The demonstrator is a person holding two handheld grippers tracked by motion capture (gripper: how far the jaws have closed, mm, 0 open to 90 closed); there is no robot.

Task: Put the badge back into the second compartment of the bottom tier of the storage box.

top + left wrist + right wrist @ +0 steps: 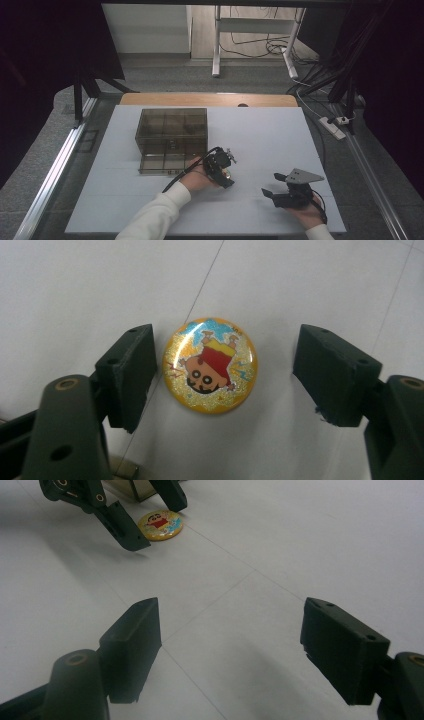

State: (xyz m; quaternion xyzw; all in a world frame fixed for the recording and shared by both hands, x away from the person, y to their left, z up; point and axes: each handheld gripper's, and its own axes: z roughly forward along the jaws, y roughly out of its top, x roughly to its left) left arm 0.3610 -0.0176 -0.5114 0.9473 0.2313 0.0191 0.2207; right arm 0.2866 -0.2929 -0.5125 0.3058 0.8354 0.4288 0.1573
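A white table (260, 135) fills the middle of the high view, with grey floor, cables and a frame leg beyond its far edge.

In the left gripper view, the left gripper (225, 370) stands over a round yellow badge (210, 365) with a cartoon figure printed on it. The badge lies flat on the white surface between the two jaws. The near-left pad sits just beside the badge's rim, whether touching it or not I cannot tell; the other pad stands clearly apart from the opposite rim. The jaws are spread and do not pinch the badge.

In the right gripper view, the right gripper (230, 650) has its jaws spread wide with only bare white surface between them. Well ahead of its fingers lies the same badge (160, 524), framed by the left gripper's two dark jaws (145, 515).

In the high view, the left gripper (222, 172) is held by a hand in a white sleeve (155, 212), and the right gripper (280, 192) rests low to its right, well apart from it. Just beyond the left gripper stands a smoky transparent box (171, 140) divided into compartments, its lower tray drawn out toward the person.
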